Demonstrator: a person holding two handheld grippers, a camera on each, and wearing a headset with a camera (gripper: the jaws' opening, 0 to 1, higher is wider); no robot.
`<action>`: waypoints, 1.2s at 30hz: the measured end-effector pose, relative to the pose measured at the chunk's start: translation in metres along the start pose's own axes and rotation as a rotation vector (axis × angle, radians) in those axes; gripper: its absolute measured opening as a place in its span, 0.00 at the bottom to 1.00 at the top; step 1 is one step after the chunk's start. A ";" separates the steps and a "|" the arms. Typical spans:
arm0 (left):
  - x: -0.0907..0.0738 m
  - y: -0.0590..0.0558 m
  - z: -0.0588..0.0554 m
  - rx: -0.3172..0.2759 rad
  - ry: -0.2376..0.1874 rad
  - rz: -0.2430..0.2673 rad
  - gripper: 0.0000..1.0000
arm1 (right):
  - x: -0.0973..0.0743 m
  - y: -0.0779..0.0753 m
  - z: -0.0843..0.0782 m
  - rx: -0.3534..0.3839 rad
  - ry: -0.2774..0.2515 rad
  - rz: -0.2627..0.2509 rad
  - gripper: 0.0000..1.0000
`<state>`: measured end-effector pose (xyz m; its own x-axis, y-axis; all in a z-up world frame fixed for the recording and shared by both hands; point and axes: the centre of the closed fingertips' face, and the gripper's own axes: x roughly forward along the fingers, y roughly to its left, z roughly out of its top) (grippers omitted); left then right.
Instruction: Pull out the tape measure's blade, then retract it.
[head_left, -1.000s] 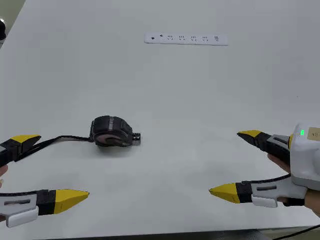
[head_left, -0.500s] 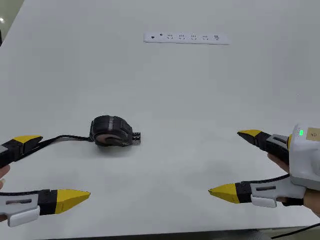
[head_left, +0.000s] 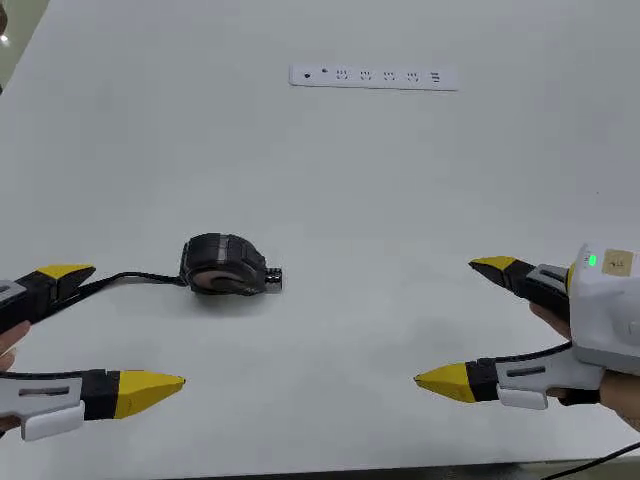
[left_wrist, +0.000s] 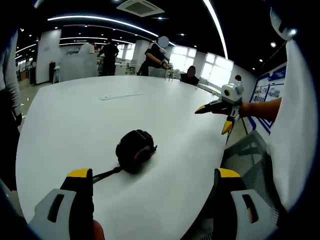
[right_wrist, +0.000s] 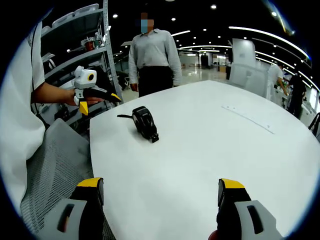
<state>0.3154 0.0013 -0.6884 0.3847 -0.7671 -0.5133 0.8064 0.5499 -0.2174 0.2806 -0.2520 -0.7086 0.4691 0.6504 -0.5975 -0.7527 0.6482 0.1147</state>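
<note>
A black tape measure lies on the white table, blade tip toward the right and a black strap trailing off to the left. It also lies ahead in the left gripper view and the right gripper view. My left gripper is open at the lower left, a short way left of the tape measure, holding nothing. My right gripper is open at the lower right, well clear of the tape measure. Yellow fingertips frame the tape measure in the left gripper view.
A white power strip lies flat at the far side of the table. The table's near edge runs just below both grippers. A person in a grey shirt stands beyond the table, next to shelving.
Both grippers have edged slightly inward and down. The tape measure has not moved.
</note>
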 end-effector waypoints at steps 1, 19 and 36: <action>0.002 0.001 0.000 0.004 0.003 -0.004 0.99 | 0.001 0.000 0.000 -0.002 0.001 0.002 0.96; 0.042 0.005 0.012 0.130 0.082 -0.120 0.90 | 0.037 -0.005 0.008 -0.070 0.027 0.088 0.93; 0.073 0.033 0.001 0.226 0.188 -0.160 0.70 | 0.065 -0.008 0.018 -0.108 0.041 0.155 0.90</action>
<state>0.3704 -0.0370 -0.7325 0.1728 -0.7517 -0.6365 0.9373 0.3242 -0.1283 0.3249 -0.2078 -0.7340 0.3261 0.7212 -0.6111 -0.8609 0.4937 0.1232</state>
